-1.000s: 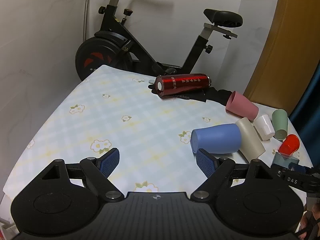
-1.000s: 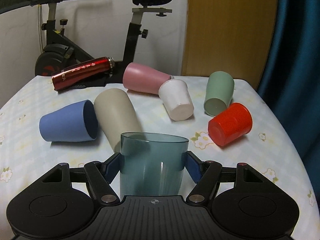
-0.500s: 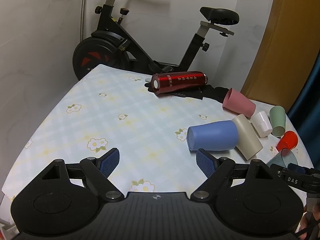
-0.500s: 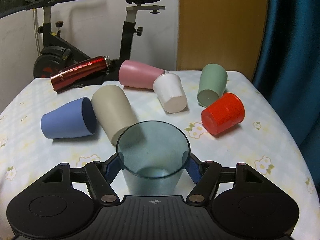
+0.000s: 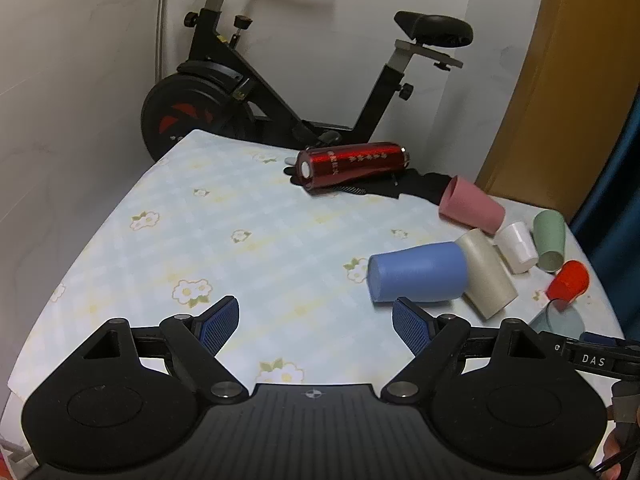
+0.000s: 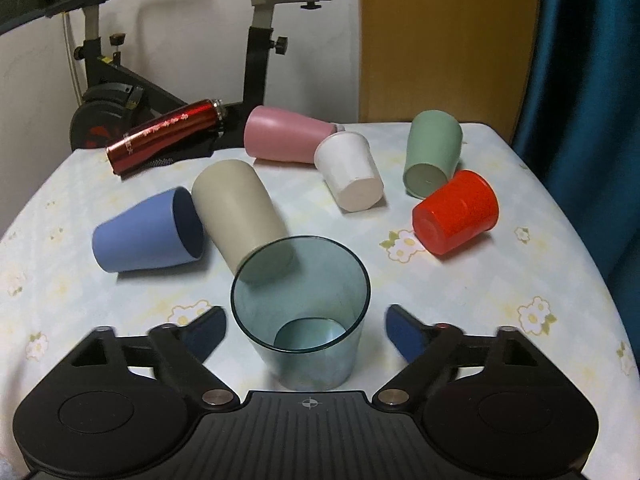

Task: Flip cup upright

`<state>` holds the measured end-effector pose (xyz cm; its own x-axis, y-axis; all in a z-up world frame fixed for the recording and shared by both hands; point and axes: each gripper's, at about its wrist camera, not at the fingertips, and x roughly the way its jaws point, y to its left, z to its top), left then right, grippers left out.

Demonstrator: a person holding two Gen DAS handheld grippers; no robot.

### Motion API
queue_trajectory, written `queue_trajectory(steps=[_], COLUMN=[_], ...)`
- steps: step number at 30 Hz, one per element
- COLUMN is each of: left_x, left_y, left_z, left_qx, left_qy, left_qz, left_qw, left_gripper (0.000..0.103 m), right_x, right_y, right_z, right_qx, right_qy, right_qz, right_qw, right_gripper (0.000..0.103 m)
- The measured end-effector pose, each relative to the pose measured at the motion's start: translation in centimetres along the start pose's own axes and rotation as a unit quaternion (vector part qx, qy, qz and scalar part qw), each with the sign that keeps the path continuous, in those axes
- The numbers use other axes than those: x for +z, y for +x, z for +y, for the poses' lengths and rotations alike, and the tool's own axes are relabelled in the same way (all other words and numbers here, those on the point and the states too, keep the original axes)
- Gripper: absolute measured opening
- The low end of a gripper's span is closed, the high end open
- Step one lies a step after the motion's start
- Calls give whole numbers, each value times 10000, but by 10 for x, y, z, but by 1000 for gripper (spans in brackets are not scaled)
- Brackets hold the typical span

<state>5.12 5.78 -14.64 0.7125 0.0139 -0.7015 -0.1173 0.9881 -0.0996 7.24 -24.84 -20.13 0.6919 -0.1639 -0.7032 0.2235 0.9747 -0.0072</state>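
A clear teal cup (image 6: 302,312) stands upright on the table, mouth up, between the spread fingers of my right gripper (image 6: 306,334), which is open and apart from it. Its rim shows at the right edge of the left wrist view (image 5: 558,322). My left gripper (image 5: 316,322) is open and empty above the table's near left part. On their sides lie a blue cup (image 6: 150,232), a beige cup (image 6: 240,216), a pink cup (image 6: 286,140), a white cup (image 6: 352,172), a green cup (image 6: 432,158) and a red cup (image 6: 458,212).
A red metal bottle (image 5: 352,164) lies on a black cloth at the table's far side. An exercise bike (image 5: 248,80) stands behind the table against the white wall. A wooden panel (image 6: 444,40) and a blue curtain (image 6: 588,80) are at the right.
My right gripper has opened and let go of the teal cup, which now stands upright on the table. The left gripper has drawn back and up a little.
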Motion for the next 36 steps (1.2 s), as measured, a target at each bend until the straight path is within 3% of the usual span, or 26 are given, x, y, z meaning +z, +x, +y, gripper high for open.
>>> queue_trajectory(steps=[7, 13, 22, 25, 36], left_x=[11, 26, 51, 55, 60], left_y=[-19, -46, -104, -118, -152], left_z=[-13, -24, -38, -46, -61], left_qx=[-59, -134, -293, -343, -376], left_qy=[177, 301, 429, 526, 589], left_qz=[-294, -708, -1650, -1850, -2417], left_qw=[9994, 9969, 9849, 9807, 9678], left_gripper=[86, 86, 93, 100, 103], right_x=[14, 29, 58, 68, 83], right_y=[-28, -65, -139, -160, -215], right_z=[-9, -10, -7, -4, 4], right_qx=[227, 142, 271, 321, 507], right_qy=[273, 251, 178, 97, 20], right_qz=[-125, -388, -1139, -1317, -1798], right_qw=[9993, 9988, 9930, 9907, 9824], right_gripper=[97, 98, 98, 99, 103])
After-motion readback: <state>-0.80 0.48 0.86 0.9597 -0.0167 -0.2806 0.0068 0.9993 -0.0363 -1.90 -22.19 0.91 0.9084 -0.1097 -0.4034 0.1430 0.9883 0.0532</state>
